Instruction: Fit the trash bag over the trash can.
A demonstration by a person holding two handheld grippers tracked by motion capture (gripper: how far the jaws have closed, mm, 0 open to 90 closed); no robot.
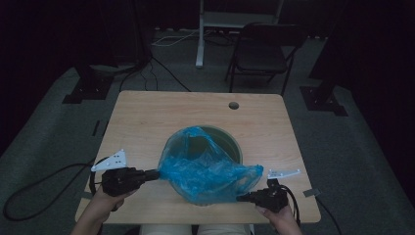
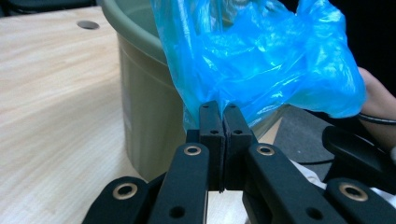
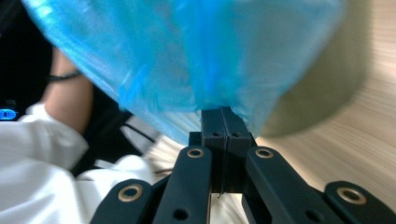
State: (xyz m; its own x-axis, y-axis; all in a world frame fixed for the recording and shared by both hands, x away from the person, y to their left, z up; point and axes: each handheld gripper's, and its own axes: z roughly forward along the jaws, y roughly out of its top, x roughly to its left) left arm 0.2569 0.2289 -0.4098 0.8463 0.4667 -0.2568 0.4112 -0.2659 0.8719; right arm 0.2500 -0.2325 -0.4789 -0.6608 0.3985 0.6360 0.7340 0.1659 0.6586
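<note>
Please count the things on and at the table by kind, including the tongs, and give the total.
Blue plastic bag: 1
Green bucket: 1
Tongs: 2, left tongs and right tongs, each shut on the bag's edge
Total: 4

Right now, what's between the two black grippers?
In the high view, the crinkly blue plastic bag stretches between the left gripper and right gripper, draped over the round green bin.

Black tool (image 2: 218,116), brass rivets, white clothing
</note>
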